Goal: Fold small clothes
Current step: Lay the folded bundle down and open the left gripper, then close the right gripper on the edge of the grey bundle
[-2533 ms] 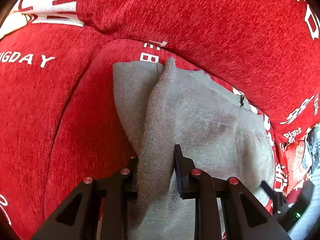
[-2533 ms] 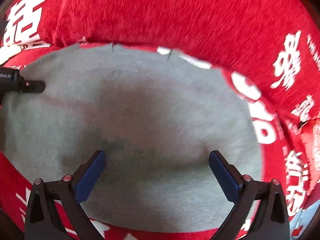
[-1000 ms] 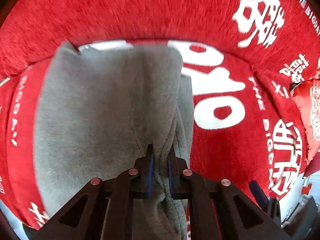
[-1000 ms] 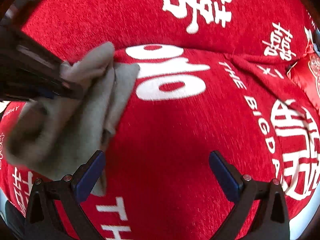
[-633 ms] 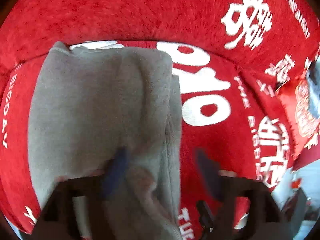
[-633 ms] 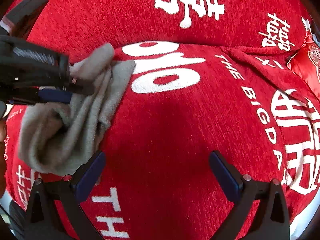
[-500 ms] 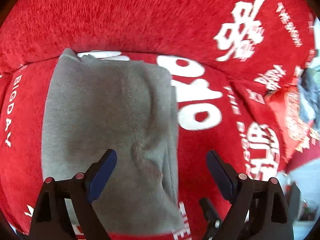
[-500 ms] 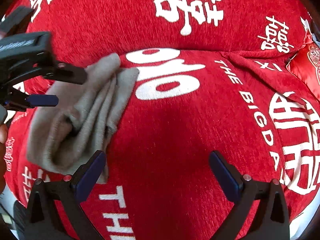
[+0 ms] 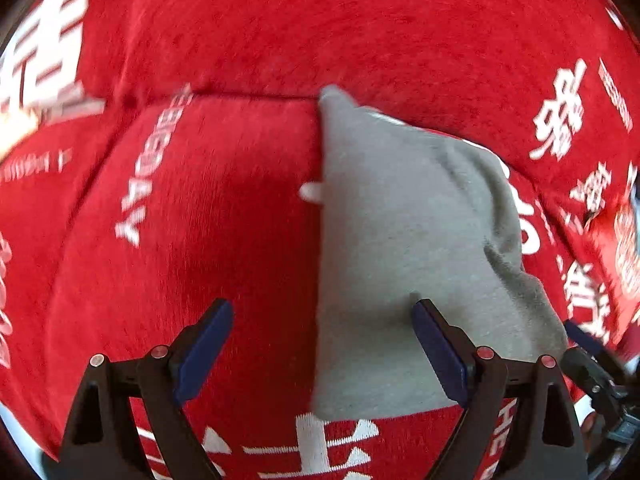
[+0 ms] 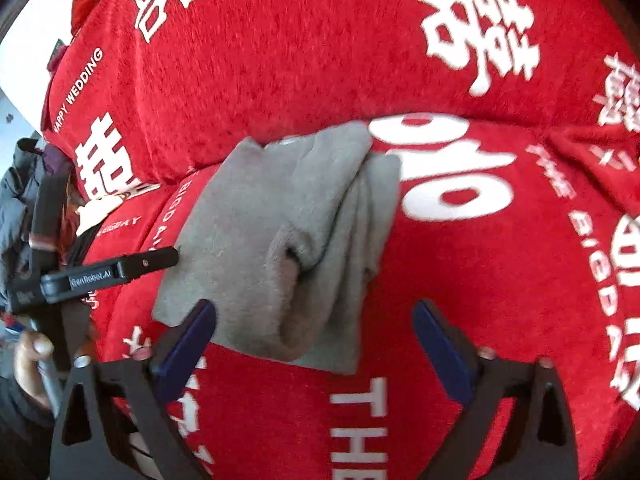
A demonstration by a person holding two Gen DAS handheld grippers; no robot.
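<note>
Item: grey garment (image 10: 280,240), small, folded into a thick bundle.
Location: on red sofa cover (image 10: 500,320); ahead of the right gripper (image 10: 316,332), nearer its left finger; under the right finger of the left gripper (image 9: 320,340), which straddles its straight left edge.
Left fingers: spread wide, empty, just above the cloth.
Right fingers: spread wide, empty, short of the bundle.
Handling (judged): light, soft, fleecy; limp, layers liable to slide and unroll if lifted by one ply.
Grip point (judged): pinch all layers at the rolled right edge or a near corner.
</note>
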